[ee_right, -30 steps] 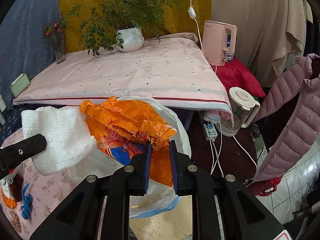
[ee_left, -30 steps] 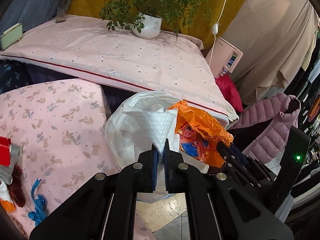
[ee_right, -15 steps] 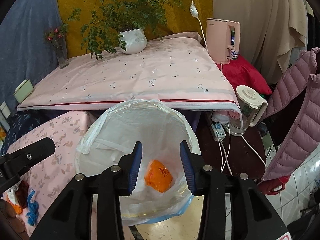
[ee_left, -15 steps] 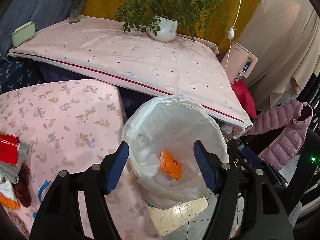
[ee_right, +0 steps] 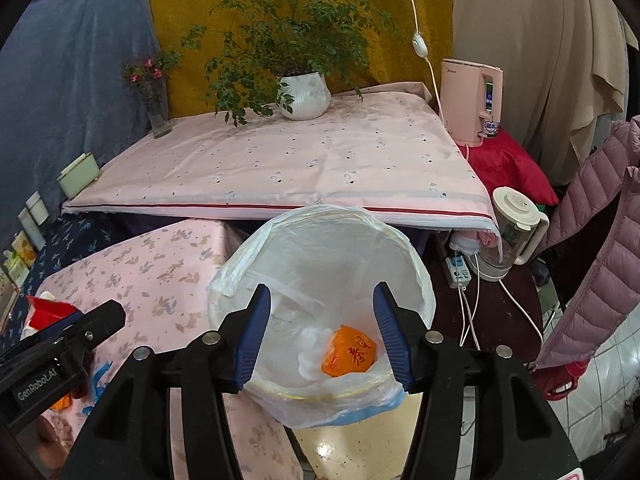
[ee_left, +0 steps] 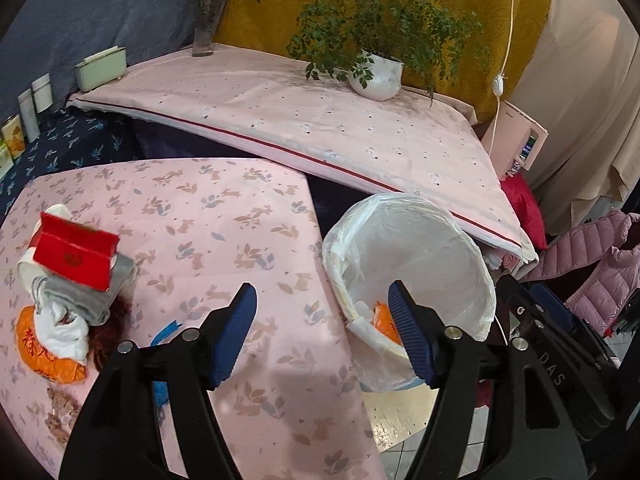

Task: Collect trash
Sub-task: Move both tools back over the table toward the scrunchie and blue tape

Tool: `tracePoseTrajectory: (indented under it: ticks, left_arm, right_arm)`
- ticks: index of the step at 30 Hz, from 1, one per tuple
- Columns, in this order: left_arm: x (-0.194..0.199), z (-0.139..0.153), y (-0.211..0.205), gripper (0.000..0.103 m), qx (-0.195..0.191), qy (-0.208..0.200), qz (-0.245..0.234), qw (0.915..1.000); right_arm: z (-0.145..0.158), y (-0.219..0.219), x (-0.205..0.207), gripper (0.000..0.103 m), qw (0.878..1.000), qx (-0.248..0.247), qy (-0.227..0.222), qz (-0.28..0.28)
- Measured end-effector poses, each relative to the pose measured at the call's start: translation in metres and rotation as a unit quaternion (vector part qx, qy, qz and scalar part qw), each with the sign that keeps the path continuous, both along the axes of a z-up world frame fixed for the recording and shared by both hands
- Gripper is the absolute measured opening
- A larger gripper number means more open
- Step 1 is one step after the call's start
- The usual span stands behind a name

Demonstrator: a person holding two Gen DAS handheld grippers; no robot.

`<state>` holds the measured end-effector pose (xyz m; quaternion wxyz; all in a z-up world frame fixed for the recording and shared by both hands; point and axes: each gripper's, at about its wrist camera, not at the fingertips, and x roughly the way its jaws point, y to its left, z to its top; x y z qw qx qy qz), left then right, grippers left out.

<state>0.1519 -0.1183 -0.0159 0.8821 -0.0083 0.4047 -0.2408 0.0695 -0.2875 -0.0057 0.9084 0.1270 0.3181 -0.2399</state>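
Note:
A bin lined with a white plastic bag [ee_right: 320,240] stands beside the pink floral table [ee_left: 180,208]; it also shows in the left wrist view [ee_left: 420,240]. An orange wrapper [ee_right: 350,350] and a white tissue [ee_right: 310,354] lie at its bottom. My right gripper [ee_right: 322,332] is open and empty above the bin. My left gripper [ee_left: 322,334] is open and empty over the table edge by the bin. On the table's left lies a trash pile: a red box [ee_left: 74,256], grey cloth [ee_left: 84,292], white tissue [ee_left: 62,330], orange wrapper [ee_left: 42,356] and blue scrap [ee_left: 164,330].
A higher pink-covered surface [ee_right: 280,164] behind carries a potted plant [ee_right: 304,96] and a flower vase [ee_right: 156,112]. A pink water dispenser [ee_right: 470,100], a kettle [ee_right: 514,232], a power strip with cords [ee_right: 458,270] and a mauve puffer jacket [ee_right: 600,260] are at the right.
Both grippers opened and let go: the white tissue and the orange wrapper dropped into the bin. The left gripper then swung left, bringing the table's trash pile into view.

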Motion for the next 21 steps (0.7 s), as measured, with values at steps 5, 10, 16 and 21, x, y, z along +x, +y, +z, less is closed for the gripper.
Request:
tracePoseTrajectory:
  ticks: [5, 10, 16, 21]
  left_arm:
    - [-0.011, -0.005, 0.035, 0.076, 0.016, -0.006, 0.037, 0.9992]
    - [-0.017, -0.012, 0.080, 0.076, 0.027, -0.002, 0.077, 0.9967]
    - [-0.022, -0.025, 0.139, 0.076, 0.040, 0.008, 0.134, 0.9902]
    - [-0.024, -0.038, 0.182, 0.076, 0.055, 0.017, 0.171, 0.9835]
  right_arm:
    - [0.004, 0.031, -0.004, 0.054, 1.000, -0.001, -0.001, 0.030]
    - [0.004, 0.066, -0.004, 0.055, 0.998, 0.000, 0.005, 0.065]
    - [-0.001, 0.110, 0.000, 0.056, 0.994, 0.003, 0.015, 0.109]
    - [-0.012, 0.144, 0.005, 0.056, 0.989, 0.017, 0.027, 0.141]
